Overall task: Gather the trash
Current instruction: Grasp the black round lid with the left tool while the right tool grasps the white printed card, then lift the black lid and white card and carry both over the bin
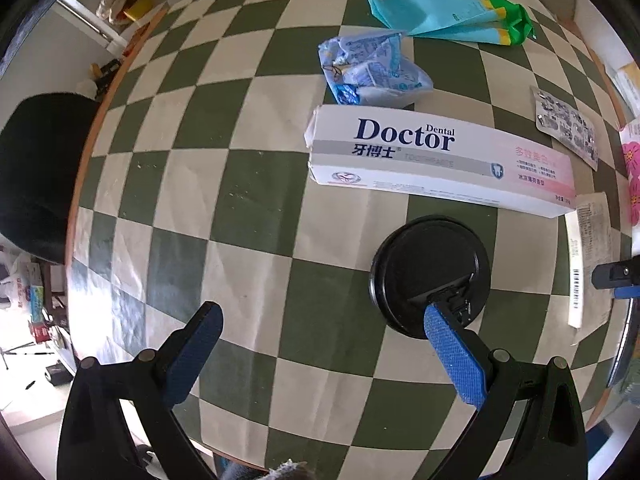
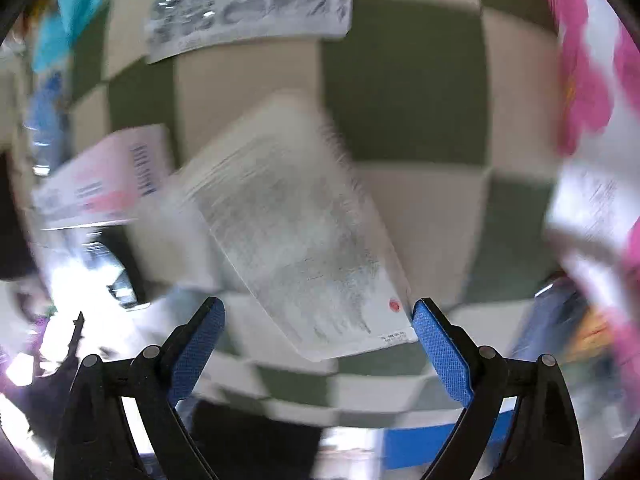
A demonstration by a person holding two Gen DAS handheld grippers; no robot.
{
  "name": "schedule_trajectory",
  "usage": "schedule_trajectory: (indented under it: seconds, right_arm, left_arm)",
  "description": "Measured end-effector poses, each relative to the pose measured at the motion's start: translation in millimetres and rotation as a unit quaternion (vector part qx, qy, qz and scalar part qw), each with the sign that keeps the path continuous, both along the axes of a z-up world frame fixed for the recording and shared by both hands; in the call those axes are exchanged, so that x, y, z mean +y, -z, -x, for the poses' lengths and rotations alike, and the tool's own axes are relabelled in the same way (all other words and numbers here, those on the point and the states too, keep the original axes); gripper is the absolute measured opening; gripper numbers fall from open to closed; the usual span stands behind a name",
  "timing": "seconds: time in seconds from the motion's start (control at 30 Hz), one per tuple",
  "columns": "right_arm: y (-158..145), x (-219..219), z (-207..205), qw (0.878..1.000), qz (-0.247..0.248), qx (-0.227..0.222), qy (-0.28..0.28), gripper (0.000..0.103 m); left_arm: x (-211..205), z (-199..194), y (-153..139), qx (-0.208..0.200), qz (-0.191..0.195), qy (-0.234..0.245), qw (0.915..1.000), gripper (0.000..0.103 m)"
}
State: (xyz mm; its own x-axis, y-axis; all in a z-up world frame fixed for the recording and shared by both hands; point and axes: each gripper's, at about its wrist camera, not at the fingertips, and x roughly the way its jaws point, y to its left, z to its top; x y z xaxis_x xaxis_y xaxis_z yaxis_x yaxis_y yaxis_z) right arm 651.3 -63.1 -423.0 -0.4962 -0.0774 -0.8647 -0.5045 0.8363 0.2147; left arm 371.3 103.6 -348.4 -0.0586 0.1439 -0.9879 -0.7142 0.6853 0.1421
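Trash lies on a green-and-cream checkered tablecloth (image 1: 248,216). The left wrist view shows a white Dental Doctor toothpaste box (image 1: 440,160), a crumpled blue-white wrapper (image 1: 372,68), a teal and green bag (image 1: 452,8), a silver blister pack (image 1: 568,128) and a black round lid (image 1: 430,276). My left gripper (image 1: 320,312) hangs open over the cloth, its right finger above the lid, nothing between the pads. In the blurred right wrist view, my right gripper (image 2: 319,304) stands open over a flat white box (image 2: 304,232), whose near corner lies by the right finger.
A slim white box (image 1: 588,264) lies at the table's right side. Pink flowered packaging (image 2: 580,60) fills the right edge. The toothpaste box's end (image 2: 104,176) and blister pack (image 2: 248,4) show beyond the white box. A black chair (image 1: 40,172) stands past the table's left rim.
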Motion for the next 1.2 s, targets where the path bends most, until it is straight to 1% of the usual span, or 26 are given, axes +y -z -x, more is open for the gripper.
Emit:
schedule_trajectory:
  seconds: [0.03,0.07,0.13,0.2,0.33,0.37,0.4,0.43,0.53,0.57,0.6,0.63,0.77,0.87,0.93,1.0,1.03,1.1,1.13,1.2]
  right_arm:
    - [-8,-1,0,1.0,-0.019,-0.019,0.002,0.097]
    - [-16,-1,0,0.998,-0.031,-0.057,-0.01,0.1]
    - [-23,-5,5,0.992,-0.034,-0.121,-0.03,0.1]
    - [-25,-3,8,0.984,-0.044,-0.167,-0.037,0.1]
    - [-17,2,27,0.98,-0.048,-0.193,-0.026,0.099]
    - [-15,2,31,0.979,-0.048,-0.197,-0.018,0.094]
    - [-19,0,32,0.974,-0.046,-0.22,-0.015,0.083]
    - [-20,-5,32,0.972,-0.038,-0.233,-0.014,0.081]
    - [-22,-28,39,0.978,-0.036,-0.204,0.04,0.081]
    - [-23,-33,40,0.978,-0.036,-0.201,0.044,0.081]
    - [-23,-37,44,0.978,-0.035,-0.201,0.048,0.081]
    - [-22,-40,45,0.978,-0.034,-0.201,0.051,0.081]
    - [-24,-38,42,0.972,-0.027,-0.228,0.039,0.083]
    - [-26,-27,61,0.97,-0.012,-0.24,0.032,0.086]
    - [-26,-28,55,0.97,-0.011,-0.239,0.036,0.086]
    - [-26,-36,37,0.97,-0.011,-0.239,0.034,0.086]
    - [-21,-34,46,0.97,-0.011,-0.239,0.034,0.086]
    - [-18,-38,38,0.971,-0.009,-0.238,0.034,0.086]
    - [-20,-36,52,0.971,-0.009,-0.238,0.034,0.086]
    - [-32,-32,51,0.97,-0.008,-0.241,0.036,0.085]
  left_arm:
    - [0,-2,2,-0.001,0.008,0.002,1.0,0.103]
    - [0,-4,6,-0.002,0.019,0.006,0.9998,0.103]
    - [-3,-14,13,-0.004,0.045,0.016,0.9989,0.103]
    - [-7,-25,22,-0.001,0.071,0.027,0.9971,0.103]
    - [-10,-41,39,0.0,0.106,0.031,0.9939,0.103]
    - [-10,-43,42,0.001,0.109,0.029,0.9936,0.102]
    - [-10,-44,44,0.003,0.11,0.028,0.9935,0.102]
    - [-9,-46,46,0.002,0.11,0.026,0.9935,0.102]
    - [-7,-50,51,0.0,0.109,0.023,0.9937,0.102]
    - [-6,-51,52,0.0,0.108,0.024,0.9938,0.095]
    - [-6,-54,52,0.002,0.106,0.025,0.994,0.086]
    - [-6,-55,52,-0.001,0.107,0.026,0.9939,0.084]
    - [-9,-57,54,0.002,0.1,0.037,0.9943,0.084]
    - [-9,-59,55,0.003,0.101,0.041,0.9941,0.084]
    - [-9,-59,57,0.002,0.102,0.043,0.9938,0.085]
    - [-11,-57,57,0.001,0.104,0.045,0.9935,0.084]
    - [-11,-54,55,-0.001,0.106,0.045,0.9934,0.084]
    - [-12,-52,54,-0.005,0.104,0.047,0.9934,0.083]
    - [-13,-52,53,-0.006,0.103,0.048,0.9935,0.083]
    - [-15,-50,51,-0.007,0.098,0.054,0.9937,0.083]
